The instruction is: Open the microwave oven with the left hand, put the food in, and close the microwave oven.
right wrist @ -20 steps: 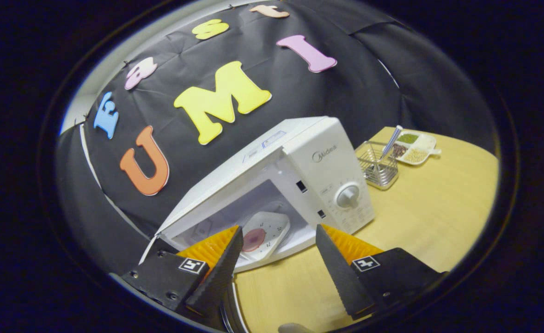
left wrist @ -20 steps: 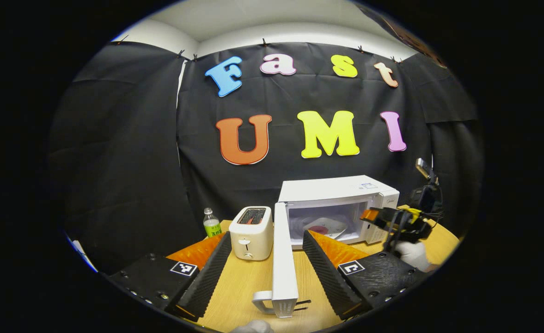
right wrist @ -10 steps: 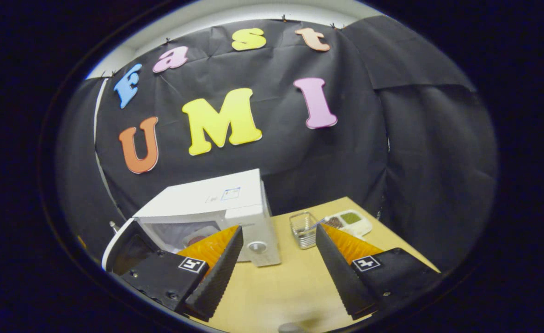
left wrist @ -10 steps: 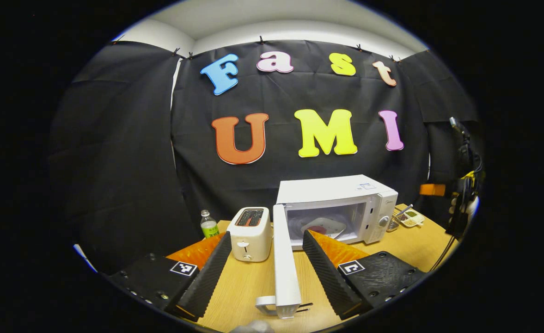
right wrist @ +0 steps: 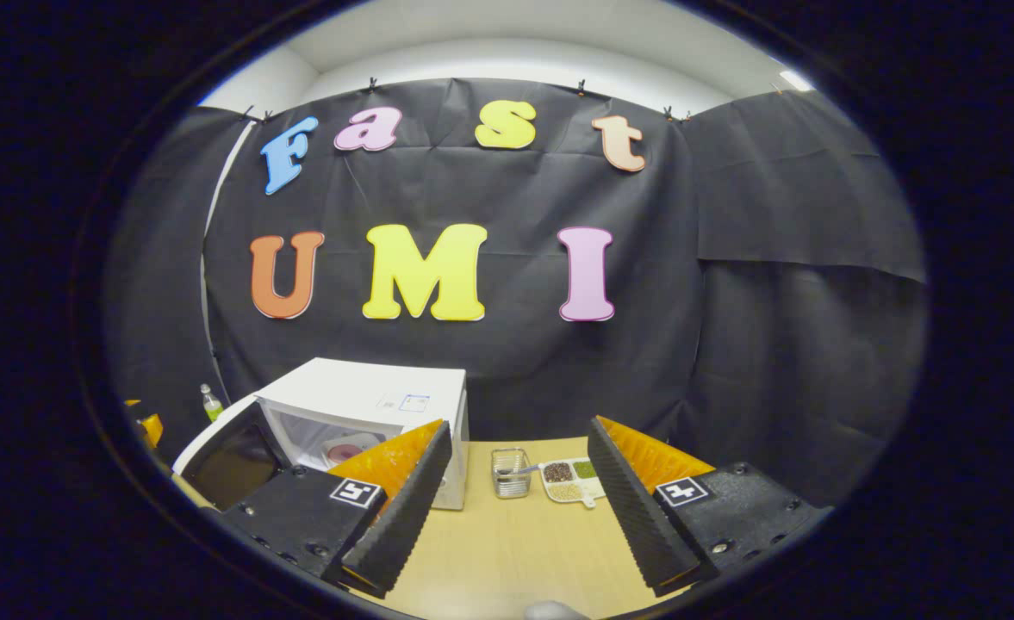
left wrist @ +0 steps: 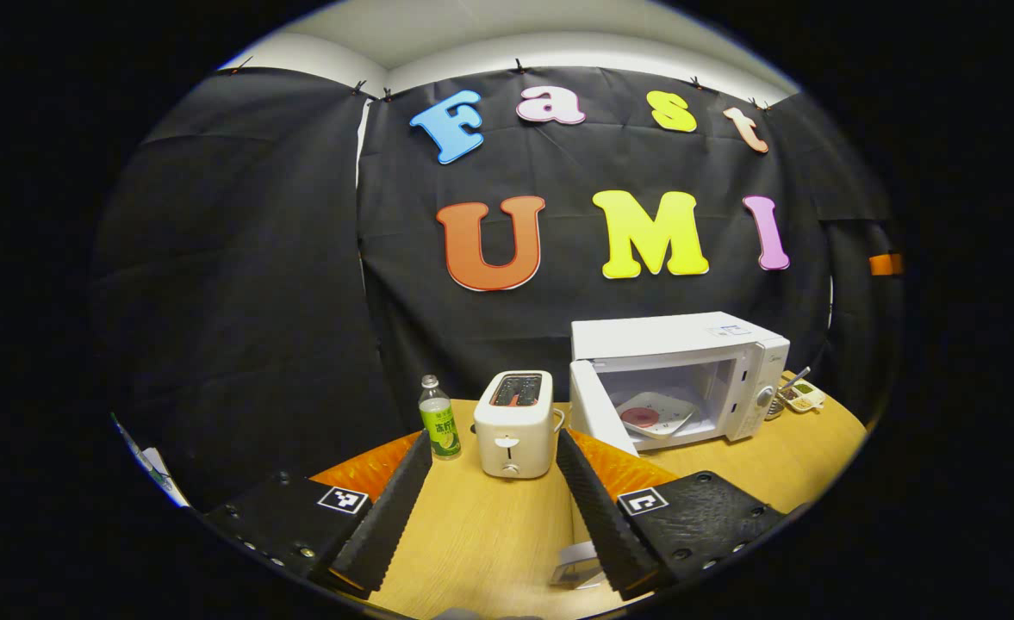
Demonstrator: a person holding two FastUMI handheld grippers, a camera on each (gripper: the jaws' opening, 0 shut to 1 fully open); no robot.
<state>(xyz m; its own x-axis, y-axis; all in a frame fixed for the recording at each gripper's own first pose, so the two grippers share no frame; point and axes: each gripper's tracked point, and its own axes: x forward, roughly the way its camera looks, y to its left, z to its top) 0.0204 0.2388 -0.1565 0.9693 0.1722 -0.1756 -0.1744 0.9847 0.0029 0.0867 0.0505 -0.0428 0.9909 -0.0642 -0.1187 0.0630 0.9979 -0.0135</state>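
The white microwave [left wrist: 679, 344] stands at the right of the wooden table with its door [left wrist: 594, 415] swung wide toward me. Inside lies a white plate [left wrist: 655, 413] carrying a round reddish piece of food. My left gripper [left wrist: 489, 508] is open above the table in front of the toaster; the door's near edge and its handle [left wrist: 577, 568] sit just behind its right finger. In the right gripper view the microwave [right wrist: 369, 396] is at the left, with the open door [right wrist: 229, 458] and the plate [right wrist: 343, 449] inside. My right gripper [right wrist: 515, 517] is open, holding nothing, back from the oven.
A white toaster [left wrist: 515, 422] and a small bottle [left wrist: 439, 426] stand left of the microwave. Right of it are a wire basket [right wrist: 511, 472] and a divided dish of grains [right wrist: 571, 480]. Black cloth walls close the table's back and sides.
My right gripper drew out of the microwave's mouth, levelled and backed away, leaving the plate inside. My left gripper shifted left, so the door's edge went from between its fingers to behind the right finger.
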